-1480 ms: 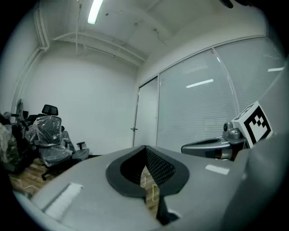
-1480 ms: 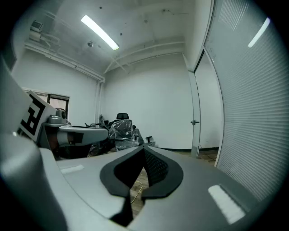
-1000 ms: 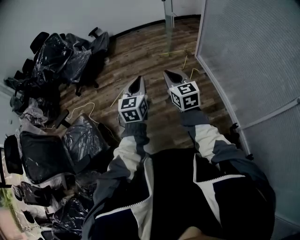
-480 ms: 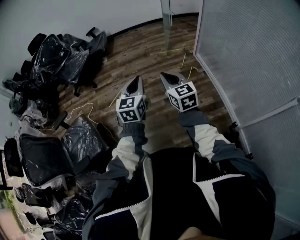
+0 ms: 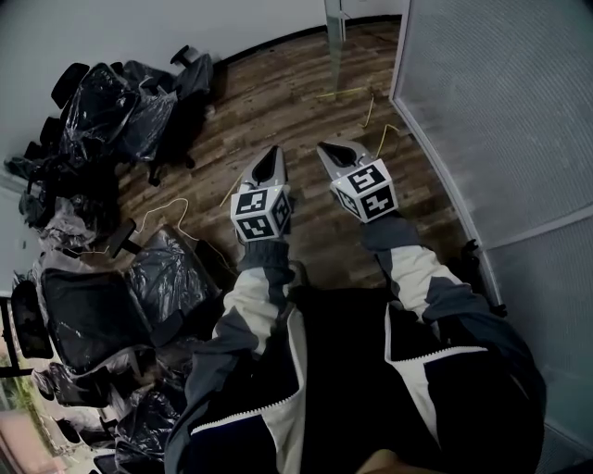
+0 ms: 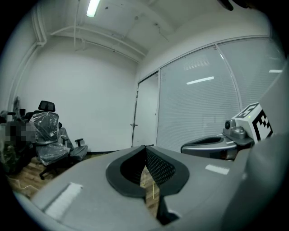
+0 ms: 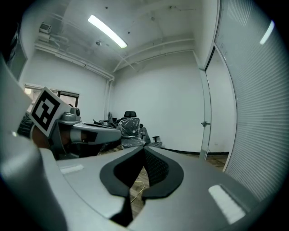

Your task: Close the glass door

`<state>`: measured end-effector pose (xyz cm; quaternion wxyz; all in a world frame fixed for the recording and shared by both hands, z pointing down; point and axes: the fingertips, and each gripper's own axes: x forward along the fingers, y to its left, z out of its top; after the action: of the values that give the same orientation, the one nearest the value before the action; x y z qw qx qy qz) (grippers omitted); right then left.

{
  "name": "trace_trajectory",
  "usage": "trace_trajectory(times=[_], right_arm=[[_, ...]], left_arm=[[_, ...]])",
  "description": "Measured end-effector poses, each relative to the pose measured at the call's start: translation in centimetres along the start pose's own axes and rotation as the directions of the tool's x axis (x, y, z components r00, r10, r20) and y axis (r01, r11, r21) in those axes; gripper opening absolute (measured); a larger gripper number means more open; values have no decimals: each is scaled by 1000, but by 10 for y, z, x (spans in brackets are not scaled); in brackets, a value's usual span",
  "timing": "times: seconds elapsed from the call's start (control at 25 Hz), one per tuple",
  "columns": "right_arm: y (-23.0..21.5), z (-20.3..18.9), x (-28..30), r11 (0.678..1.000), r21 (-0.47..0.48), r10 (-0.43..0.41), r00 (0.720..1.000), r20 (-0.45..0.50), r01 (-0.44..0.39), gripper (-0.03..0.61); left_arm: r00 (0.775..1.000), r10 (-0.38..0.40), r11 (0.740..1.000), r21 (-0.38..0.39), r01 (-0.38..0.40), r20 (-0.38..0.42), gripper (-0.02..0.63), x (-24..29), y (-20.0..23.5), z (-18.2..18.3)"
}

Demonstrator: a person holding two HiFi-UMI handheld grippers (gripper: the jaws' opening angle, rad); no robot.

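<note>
Left claw (image 5: 272, 157) and right claw (image 5: 327, 151) are both pressed together, holding nothing, side by side above the wooden floor (image 5: 278, 102). The glass door (image 5: 334, 37) stands ahead, beside the frosted wall (image 5: 500, 102), well apart from both. Wrapped chairs (image 5: 120, 111) stand at the left.

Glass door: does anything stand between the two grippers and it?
Nothing upright does. Between the left gripper, the right gripper and the glass door lies wood floor with only thin yellow wires on it. The wrapped chairs stand off left.
</note>
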<state>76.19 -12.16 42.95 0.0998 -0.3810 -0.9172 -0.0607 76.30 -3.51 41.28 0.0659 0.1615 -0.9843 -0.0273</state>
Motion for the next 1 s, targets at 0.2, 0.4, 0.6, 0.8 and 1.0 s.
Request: trace_trajectory(times=[0.2, 0.4, 0.6, 0.8, 1.0], right_arm=[[7, -5, 44, 998, -55, 35, 998, -51, -38, 5], [-7, 7, 92, 999, -36, -5, 998, -63, 2, 5], [-27, 17, 141, 996, -7, -92, 993, -70, 91, 5], [-38, 25, 184, 988, 25, -149, 986, -77, 151, 5], [-35, 27, 224, 984, 15, -173, 981, -89, 175, 5]], left_arm=[[1000, -4, 1000, -18, 3, -25, 3, 26, 31, -11], [997, -65, 998, -22, 64, -43, 3, 61, 73, -8], [991, -121, 992, -32, 120, -56, 3, 99, 122, -4], [984, -167, 984, -67, 163, -58, 3, 125, 167, -2], [979, -198, 978, -81, 194, -48, 3, 144, 206, -4]])
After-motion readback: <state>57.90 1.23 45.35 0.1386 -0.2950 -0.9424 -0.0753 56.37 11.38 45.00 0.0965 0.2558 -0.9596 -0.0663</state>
